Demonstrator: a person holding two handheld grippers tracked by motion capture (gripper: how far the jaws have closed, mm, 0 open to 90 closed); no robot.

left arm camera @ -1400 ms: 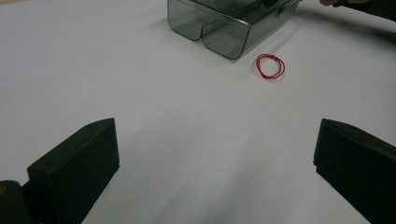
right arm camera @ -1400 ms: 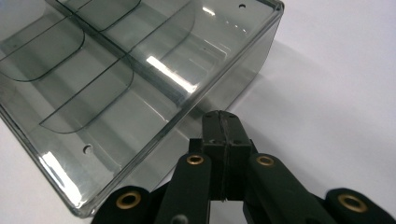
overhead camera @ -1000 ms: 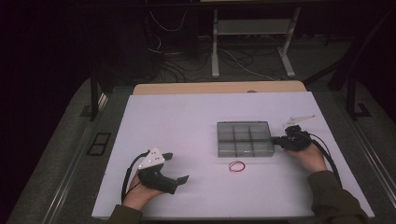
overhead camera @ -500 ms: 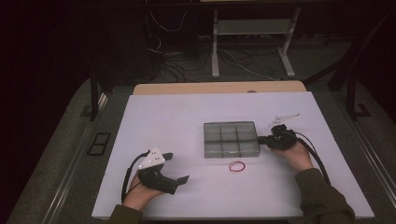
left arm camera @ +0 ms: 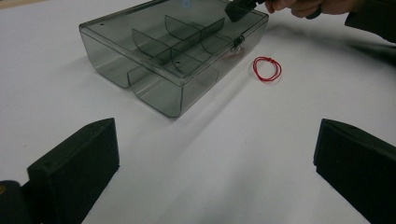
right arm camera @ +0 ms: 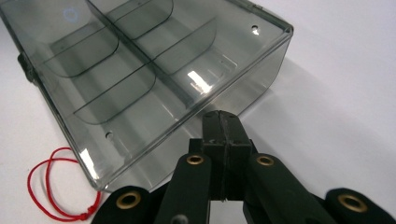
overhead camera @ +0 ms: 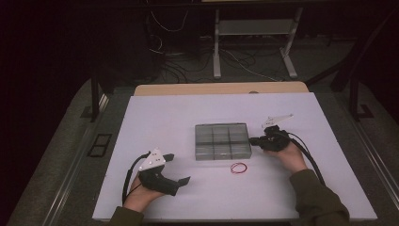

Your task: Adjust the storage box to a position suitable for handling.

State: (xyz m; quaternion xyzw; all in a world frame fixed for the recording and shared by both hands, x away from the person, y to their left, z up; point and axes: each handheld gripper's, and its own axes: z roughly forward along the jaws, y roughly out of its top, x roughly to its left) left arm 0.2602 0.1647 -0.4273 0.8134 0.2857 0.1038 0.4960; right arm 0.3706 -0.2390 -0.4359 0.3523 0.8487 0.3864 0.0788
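Fingers of the right gripper [right arm camera: 223, 135] were pressed together with nothing between them, their tips against the short side wall of the box [overhead camera: 221, 141]. That single box, clear grey plastic with a shut lid and dividers inside, sat near the middle of the surface [overhead camera: 164, 117]. It looked light, stiff and smooth, likely to slide when pushed; the side walls or the latch edge seemed the best places to hold. One red string loop [overhead camera: 238, 167] lay just beside it. The left gripper [left arm camera: 215, 158] rested well apart, fingers spread wide and empty.
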